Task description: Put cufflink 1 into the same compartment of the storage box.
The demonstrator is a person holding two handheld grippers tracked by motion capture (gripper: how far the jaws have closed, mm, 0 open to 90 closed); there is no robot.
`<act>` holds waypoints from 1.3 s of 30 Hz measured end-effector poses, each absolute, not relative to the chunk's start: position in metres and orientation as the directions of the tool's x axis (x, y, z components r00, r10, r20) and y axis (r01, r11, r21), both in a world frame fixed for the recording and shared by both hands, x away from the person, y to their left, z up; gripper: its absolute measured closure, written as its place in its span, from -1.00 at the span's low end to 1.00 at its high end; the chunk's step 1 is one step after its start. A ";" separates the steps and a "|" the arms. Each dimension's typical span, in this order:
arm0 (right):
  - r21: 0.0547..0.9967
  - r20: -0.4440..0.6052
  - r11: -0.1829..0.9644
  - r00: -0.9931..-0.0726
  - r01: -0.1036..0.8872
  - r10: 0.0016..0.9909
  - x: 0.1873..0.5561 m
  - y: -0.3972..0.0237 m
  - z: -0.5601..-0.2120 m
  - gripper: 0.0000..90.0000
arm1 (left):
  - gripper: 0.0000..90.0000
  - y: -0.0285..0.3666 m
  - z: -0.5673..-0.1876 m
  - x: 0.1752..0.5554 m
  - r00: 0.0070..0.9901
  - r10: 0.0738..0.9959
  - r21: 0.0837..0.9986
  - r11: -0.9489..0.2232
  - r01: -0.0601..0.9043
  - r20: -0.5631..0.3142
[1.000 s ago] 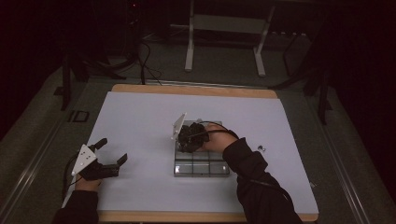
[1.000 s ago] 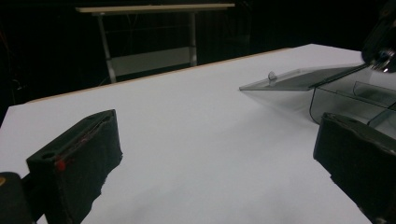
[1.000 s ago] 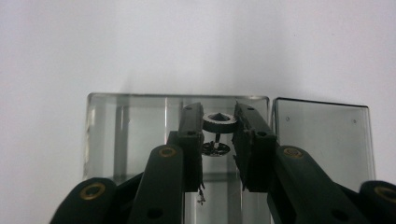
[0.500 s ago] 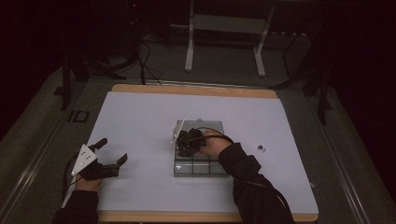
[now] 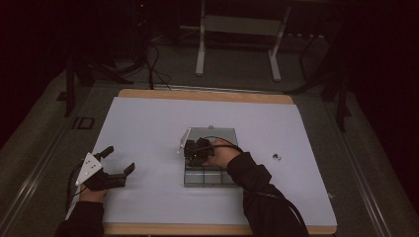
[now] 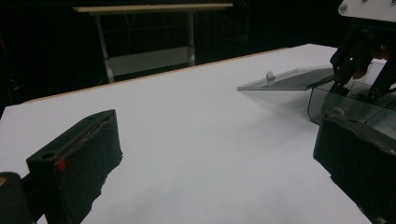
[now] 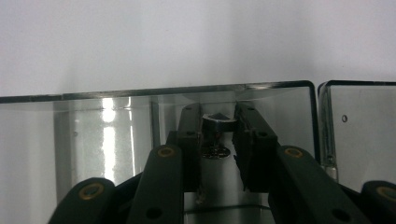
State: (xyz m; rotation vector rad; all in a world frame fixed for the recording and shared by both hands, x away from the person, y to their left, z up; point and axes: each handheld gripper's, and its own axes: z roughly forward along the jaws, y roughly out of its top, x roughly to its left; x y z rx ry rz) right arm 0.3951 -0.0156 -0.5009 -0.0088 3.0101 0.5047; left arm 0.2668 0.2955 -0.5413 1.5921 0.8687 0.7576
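Jaws of the right gripper [image 7: 218, 140] are pinching a small metal ring [image 7: 218, 122] inside the clear compartment box [image 5: 210, 175]; it is looking light, hard, slippery; left gripper [image 5: 118, 163] is resting wide open on the tabletop [image 5: 148, 123].

Bare table [image 5: 148, 128] left of clear box [image 5: 210, 175], raised lid [image 6: 285, 80] blocking behind it

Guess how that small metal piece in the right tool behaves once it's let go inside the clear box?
The small metal piece looks rigid and shiny, so probably slippery between the right tool's pads. It seems tiny and light, likely to bounce or skitter on the clear box's hard floor. Its rounded outline suggests it may roll.
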 end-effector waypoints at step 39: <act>0.237 -0.119 0.972 -0.993 -0.013 0.016 0.383 -0.097 -0.425 0.53 | -0.96 0.295 -0.541 0.267 0.520 0.854 0.984 -0.114 0.140 0.025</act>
